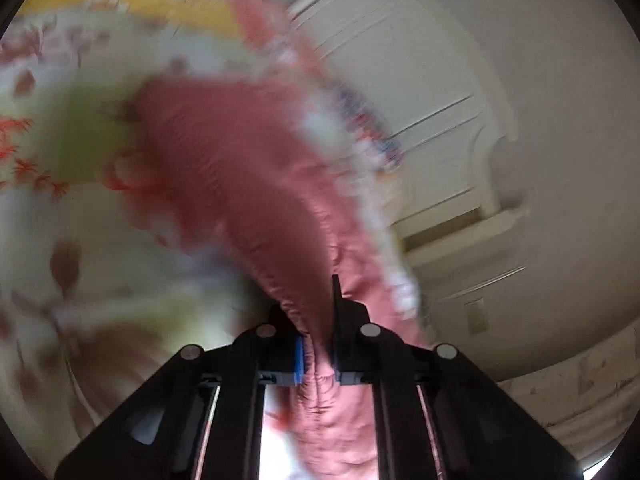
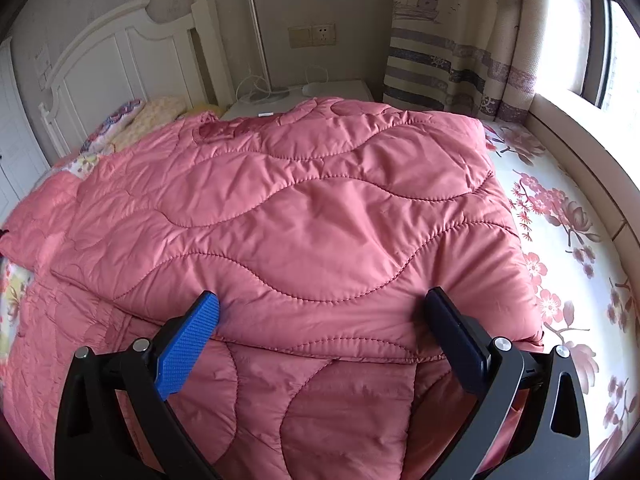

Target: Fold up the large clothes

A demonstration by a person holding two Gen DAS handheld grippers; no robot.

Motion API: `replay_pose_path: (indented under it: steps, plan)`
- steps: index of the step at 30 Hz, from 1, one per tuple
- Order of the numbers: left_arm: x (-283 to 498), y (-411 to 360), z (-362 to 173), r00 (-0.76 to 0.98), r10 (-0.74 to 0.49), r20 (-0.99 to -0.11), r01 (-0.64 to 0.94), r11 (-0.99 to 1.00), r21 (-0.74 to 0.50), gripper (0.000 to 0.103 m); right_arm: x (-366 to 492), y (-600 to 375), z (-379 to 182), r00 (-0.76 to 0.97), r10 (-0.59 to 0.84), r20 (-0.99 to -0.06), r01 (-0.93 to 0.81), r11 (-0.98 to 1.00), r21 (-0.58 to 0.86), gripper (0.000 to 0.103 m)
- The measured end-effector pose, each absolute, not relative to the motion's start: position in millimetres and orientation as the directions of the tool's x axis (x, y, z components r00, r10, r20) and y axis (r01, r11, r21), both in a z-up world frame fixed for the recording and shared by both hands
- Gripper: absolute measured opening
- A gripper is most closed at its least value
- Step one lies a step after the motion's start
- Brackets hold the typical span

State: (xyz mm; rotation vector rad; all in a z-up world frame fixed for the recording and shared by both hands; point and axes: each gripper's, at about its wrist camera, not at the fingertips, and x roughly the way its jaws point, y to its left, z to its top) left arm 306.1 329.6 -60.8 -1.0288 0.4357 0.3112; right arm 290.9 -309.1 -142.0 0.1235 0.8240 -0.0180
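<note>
The pink quilted coat (image 2: 304, 216) lies spread on the floral bedsheet (image 2: 568, 240) — the left gripper (image 1: 318, 354) clenches a gathered edge of it, while the right gripper (image 2: 320, 312) hangs spread wide above its folded hem, gripping nothing.

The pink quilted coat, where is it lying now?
In the right wrist view, the pink quilted coat lies spread on the floral bedsheet, below the white headboard, with the curtain at right.

Pink quilted coat (image 2: 304, 216) lies spread on the bed; one edge bunched, lifted.
</note>
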Motion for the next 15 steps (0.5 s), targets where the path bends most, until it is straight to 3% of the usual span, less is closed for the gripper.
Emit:
replay_pose_path:
  steps: [4,6,9,10,11,12,13,14,15]
  plan:
    - [294,242,7,0.955,-0.026,-0.296,-0.206,0.66,-0.723,0.008,286,-324,-140,0.71,0.103,-0.697,0.066,0.975,0.211,0.099]
    - [292,175,45,0.966,-0.175,-0.192,0.004,0.749,-0.663,0.008,284,-331,-138,0.726,0.121,-0.677,0.072,0.966,0.25,0.099]
    - [294,79,69,0.902,-0.405,-0.147,0.26,0.785,-0.562,0.011,279,-338,-137,0.75,0.136,-0.648,0.081,0.952,0.294,0.099]
    - [295,57,69,0.868,-0.472,-0.156,0.32,0.77,-0.552,0.017,278,-340,-136,0.755,0.142,-0.64,0.083,0.948,0.308,0.099]
    - [297,30,65,0.818,-0.549,-0.171,0.387,0.745,-0.544,0.039,277,-342,-136,0.759,0.148,-0.634,0.084,0.943,0.321,0.099]
    - [295,-6,55,0.739,-0.646,-0.194,0.469,0.698,-0.541,0.075,277,-344,-136,0.762,0.153,-0.629,0.086,0.939,0.334,0.099]
    - [292,-27,47,0.7,-0.683,-0.208,0.503,0.679,-0.535,0.089,276,-345,-136,0.764,0.157,-0.626,0.087,0.936,0.341,0.099]
    - [288,-41,40,0.679,-0.702,-0.215,0.526,0.669,-0.525,0.097,276,-346,-136,0.765,0.159,-0.624,0.087,0.935,0.344,0.099]
    - [278,-60,30,0.652,-0.723,-0.227,0.562,0.662,-0.496,0.097,276,-346,-136,0.766,0.158,-0.623,0.087,0.935,0.344,0.099]
